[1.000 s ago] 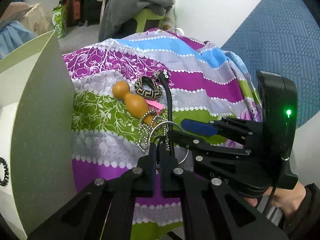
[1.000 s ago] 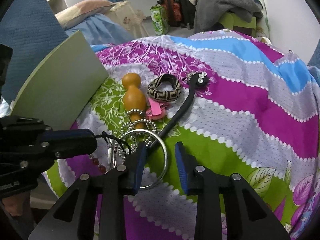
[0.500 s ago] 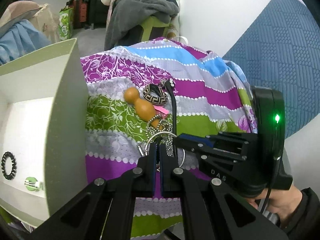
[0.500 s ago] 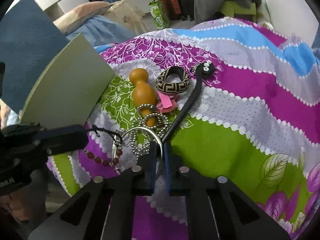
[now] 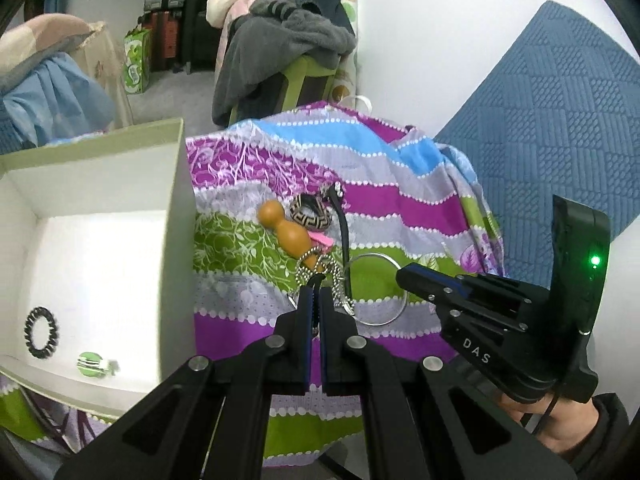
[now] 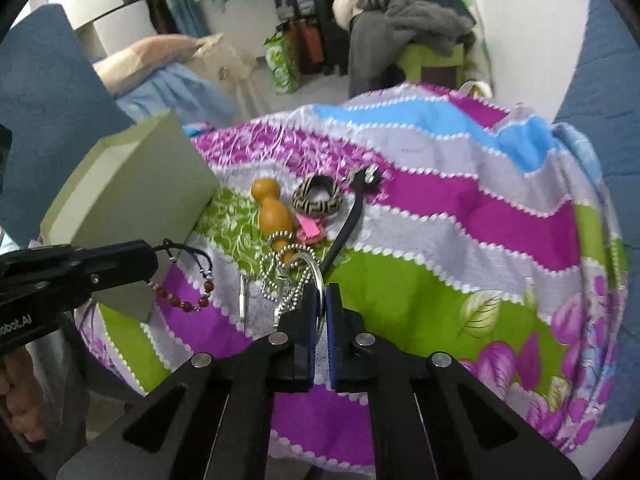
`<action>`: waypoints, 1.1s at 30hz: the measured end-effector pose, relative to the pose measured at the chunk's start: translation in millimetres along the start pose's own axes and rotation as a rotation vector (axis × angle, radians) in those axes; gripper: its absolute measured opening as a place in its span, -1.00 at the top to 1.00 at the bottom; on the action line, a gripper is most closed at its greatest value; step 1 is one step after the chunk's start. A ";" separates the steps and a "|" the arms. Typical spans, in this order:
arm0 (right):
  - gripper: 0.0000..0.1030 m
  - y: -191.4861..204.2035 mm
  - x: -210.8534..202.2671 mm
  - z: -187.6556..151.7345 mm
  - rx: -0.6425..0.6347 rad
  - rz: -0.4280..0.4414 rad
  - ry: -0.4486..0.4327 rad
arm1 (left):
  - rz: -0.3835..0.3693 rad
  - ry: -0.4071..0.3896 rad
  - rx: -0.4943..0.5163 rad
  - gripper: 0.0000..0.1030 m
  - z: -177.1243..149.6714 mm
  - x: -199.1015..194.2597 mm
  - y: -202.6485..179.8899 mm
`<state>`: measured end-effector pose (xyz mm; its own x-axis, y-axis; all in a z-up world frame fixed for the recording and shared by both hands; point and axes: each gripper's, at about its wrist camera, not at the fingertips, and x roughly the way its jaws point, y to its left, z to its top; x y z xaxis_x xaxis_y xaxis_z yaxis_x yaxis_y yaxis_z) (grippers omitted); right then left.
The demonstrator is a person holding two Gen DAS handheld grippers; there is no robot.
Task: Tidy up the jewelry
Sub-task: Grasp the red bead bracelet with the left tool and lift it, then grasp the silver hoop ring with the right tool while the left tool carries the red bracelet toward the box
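Observation:
My left gripper (image 5: 315, 294) is shut on the black cord of a red bead bracelet (image 6: 188, 294), which hangs from it above the cloth in the right wrist view. My right gripper (image 6: 319, 292) is shut on a silver bangle (image 6: 318, 276), also seen in the left wrist view (image 5: 378, 290), lifted off the cloth. An open pale green box (image 5: 176, 208) sits to the left. It holds a black coil hair tie (image 5: 41, 338) and a small green piece (image 5: 91, 361).
On the striped cloth (image 6: 460, 220) lie an orange gourd (image 6: 272, 208), a patterned scrunchie (image 6: 318, 200), a pink clip (image 6: 308, 232), a black headband (image 6: 348, 224) and a ball chain (image 6: 284, 276). A chair with clothes (image 5: 288, 48) stands behind.
My right gripper has shut on the silver bangle and raised it. My left gripper has lifted with the bead bracelet and pulled back, so the box interior shows.

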<state>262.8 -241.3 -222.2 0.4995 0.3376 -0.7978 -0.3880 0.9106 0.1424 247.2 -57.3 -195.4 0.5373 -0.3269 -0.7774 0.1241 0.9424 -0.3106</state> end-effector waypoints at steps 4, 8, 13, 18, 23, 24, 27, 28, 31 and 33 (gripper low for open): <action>0.96 8.9 -16.3 6.2 0.001 -0.011 -0.034 | -0.006 -0.020 0.003 1.00 6.2 -15.4 -1.1; 0.99 16.8 -27.1 11.3 0.001 -0.021 -0.055 | -0.005 -0.029 0.006 1.00 11.1 -28.9 -1.1; 0.99 24.6 -44.5 21.1 -0.003 -0.038 -0.088 | 0.000 -0.042 0.009 1.00 19.8 -46.9 1.9; 0.99 21.1 -49.3 27.3 0.017 -0.026 -0.082 | 0.003 -0.057 0.008 0.99 23.7 -62.5 8.4; 0.61 14.5 -20.9 4.9 0.051 -0.011 -0.007 | 0.013 -0.063 0.009 0.99 20.2 -69.7 14.5; 0.52 16.2 -13.2 -0.4 0.047 -0.006 0.011 | 0.016 -0.062 0.006 0.99 19.0 -70.4 16.5; 0.19 23.0 5.3 -11.0 0.037 -0.005 0.059 | 0.017 -0.059 -0.005 0.99 15.7 -70.0 21.1; -0.02 23.8 8.5 -12.2 0.035 -0.005 0.065 | 0.019 -0.058 -0.008 0.99 14.7 -70.1 22.6; -0.41 24.2 21.4 -17.2 0.031 -0.015 0.083 | 0.019 -0.056 -0.017 0.99 12.7 -70.2 25.6; -0.43 25.8 31.2 -20.3 0.016 -0.028 0.111 | 0.017 -0.054 -0.022 0.99 12.2 -68.9 25.5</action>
<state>252.6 -212.1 -255.3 0.4209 0.2841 -0.8615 -0.3618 0.9234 0.1278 223.5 -9.9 -143.1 0.5836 -0.3063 -0.7521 0.0964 0.9457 -0.3103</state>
